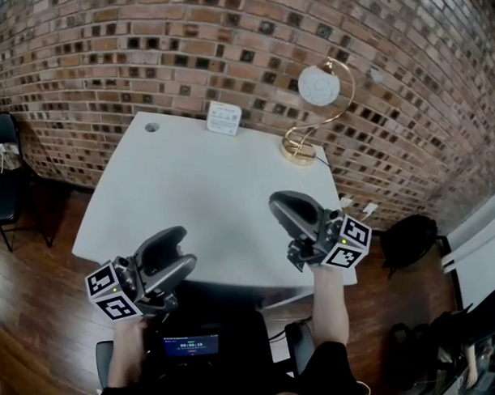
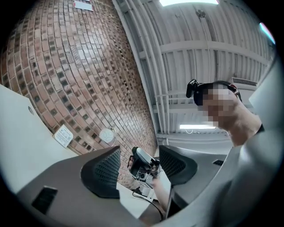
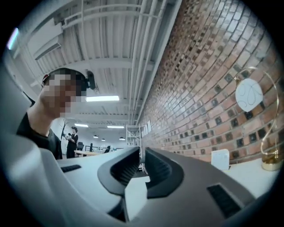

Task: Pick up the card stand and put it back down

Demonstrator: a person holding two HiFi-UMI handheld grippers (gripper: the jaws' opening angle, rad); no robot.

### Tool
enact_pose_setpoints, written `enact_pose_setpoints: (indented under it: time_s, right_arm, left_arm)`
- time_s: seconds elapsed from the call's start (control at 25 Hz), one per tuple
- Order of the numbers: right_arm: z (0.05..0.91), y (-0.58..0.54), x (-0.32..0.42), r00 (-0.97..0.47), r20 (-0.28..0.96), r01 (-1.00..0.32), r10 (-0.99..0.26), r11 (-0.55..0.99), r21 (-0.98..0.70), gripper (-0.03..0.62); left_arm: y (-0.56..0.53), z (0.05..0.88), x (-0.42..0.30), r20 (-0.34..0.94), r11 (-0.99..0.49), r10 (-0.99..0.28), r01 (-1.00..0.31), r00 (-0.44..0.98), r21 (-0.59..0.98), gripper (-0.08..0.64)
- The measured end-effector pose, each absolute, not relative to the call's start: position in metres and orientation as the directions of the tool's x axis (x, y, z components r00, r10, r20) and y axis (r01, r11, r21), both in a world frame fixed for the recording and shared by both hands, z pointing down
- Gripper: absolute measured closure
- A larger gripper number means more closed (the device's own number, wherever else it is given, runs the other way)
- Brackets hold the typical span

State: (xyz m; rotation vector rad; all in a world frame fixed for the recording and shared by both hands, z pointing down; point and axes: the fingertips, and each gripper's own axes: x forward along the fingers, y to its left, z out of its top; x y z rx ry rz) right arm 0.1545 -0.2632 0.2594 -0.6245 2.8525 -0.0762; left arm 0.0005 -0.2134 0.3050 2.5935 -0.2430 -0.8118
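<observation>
The card stand (image 1: 224, 118) is a small white upright card at the far edge of the white table (image 1: 191, 195), against the brick wall. It shows too in the left gripper view as a card stand (image 2: 63, 135) and in the right gripper view as a card stand (image 3: 220, 158). Both grippers hover over the table's near edge, far from it. My left gripper (image 1: 178, 250) is open and empty (image 2: 139, 150). My right gripper (image 1: 278, 203) has its jaws drawn almost together with nothing between them (image 3: 142, 155).
A gold lamp (image 1: 313, 109) with a round white shade stands at the table's far right corner. A cable hole (image 1: 152, 127) sits at the far left. A black chair (image 1: 4, 185) stands left of the table, a black bag (image 1: 411, 235) on the floor to the right.
</observation>
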Motion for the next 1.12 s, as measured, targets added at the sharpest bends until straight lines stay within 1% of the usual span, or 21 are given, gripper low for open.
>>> enact_pose_setpoints:
  time_s: [0.08,0.28,0.44,0.68,0.84,0.96,1.12]
  right_arm:
    - [0.253,-0.224,0.152,-0.876,-0.254,-0.399,-0.410,0.912,-0.094,0.548]
    - [0.245,-0.141,0.146,-0.856,-0.337,-0.397,-0.393,0.916,-0.061,0.563]
    - [0.246,-0.082,0.133,-0.856,-0.373,-0.364,-0.357,0.930,-0.055,0.563]
    - [0.244,-0.014,0.115,-0.877,-0.345,-0.352,-0.333,0.936,-0.008,0.563]
    - [0.245,0.020,0.104,-0.886,-0.309,-0.373,-0.345,0.927,0.035,0.563]
    - [0.240,0.035,0.094,-0.886,-0.313,-0.381,-0.343,0.922,0.070,0.563]
    - [0.242,0.051,0.086,-0.899,-0.316,-0.343,-0.304,0.936,0.076,0.563]
  left_arm:
    - [-0.195,0.302,0.006,-0.501,-0.906,-0.262,-0.032,0.825,0.422,0.293]
    - [-0.144,0.294,0.013,-0.473,-0.917,-0.234,-0.031,0.850,0.397,0.293]
    - [-0.103,0.286,0.011,-0.462,-0.925,-0.222,-0.036,0.859,0.377,0.293]
    - [-0.050,0.284,0.012,-0.449,-0.930,-0.200,-0.023,0.871,0.368,0.293]
    - [-0.021,0.282,0.014,-0.452,-0.937,-0.176,-0.007,0.875,0.351,0.292]
    - [-0.007,0.279,0.013,-0.445,-0.938,-0.175,-0.011,0.878,0.346,0.291]
    - [0.007,0.277,0.011,-0.439,-0.941,-0.189,-0.035,0.878,0.336,0.291]
